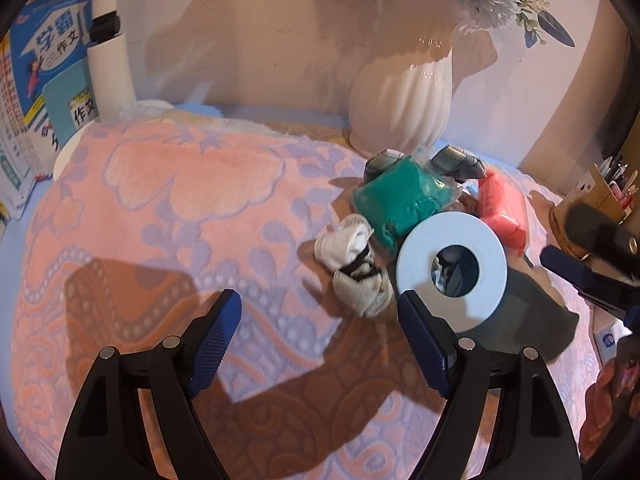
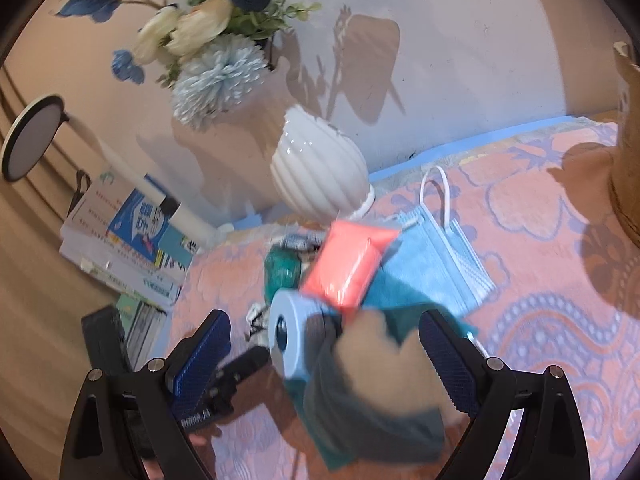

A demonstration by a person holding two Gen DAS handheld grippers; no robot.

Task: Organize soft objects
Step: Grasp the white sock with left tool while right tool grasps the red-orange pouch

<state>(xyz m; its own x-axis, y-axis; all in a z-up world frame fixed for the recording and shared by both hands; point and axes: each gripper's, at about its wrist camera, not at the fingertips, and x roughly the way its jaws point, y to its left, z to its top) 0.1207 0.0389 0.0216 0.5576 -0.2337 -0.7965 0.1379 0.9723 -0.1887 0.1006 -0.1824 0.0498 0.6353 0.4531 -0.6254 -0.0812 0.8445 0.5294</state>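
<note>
On the pink and lilac blanket [image 1: 180, 200] lies a heap of soft things: a white sock bundle [image 1: 352, 268], a green packet [image 1: 400, 200], a coral packet [image 1: 502, 212] and grey socks [image 1: 456, 162]. A roll with a pale blue ring end [image 1: 452, 272] and a dark grey body lies beside them. My left gripper [image 1: 320, 332] stands open just short of the white socks, with nothing between its fingers. In the blurred right wrist view my right gripper [image 2: 326, 356] is open around the roll [image 2: 288, 336], its pads apart from it. The coral packet [image 2: 348, 260] and a blue face mask [image 2: 440, 264] lie behind.
A white ribbed vase [image 1: 400, 92] with flowers stands at the wall behind the heap. Books [image 1: 48, 80] and a white lamp post [image 1: 110, 40] are at the far left. A wicker basket [image 1: 560, 224] with pens sits at the right edge. The right gripper [image 1: 592, 272] reaches in there.
</note>
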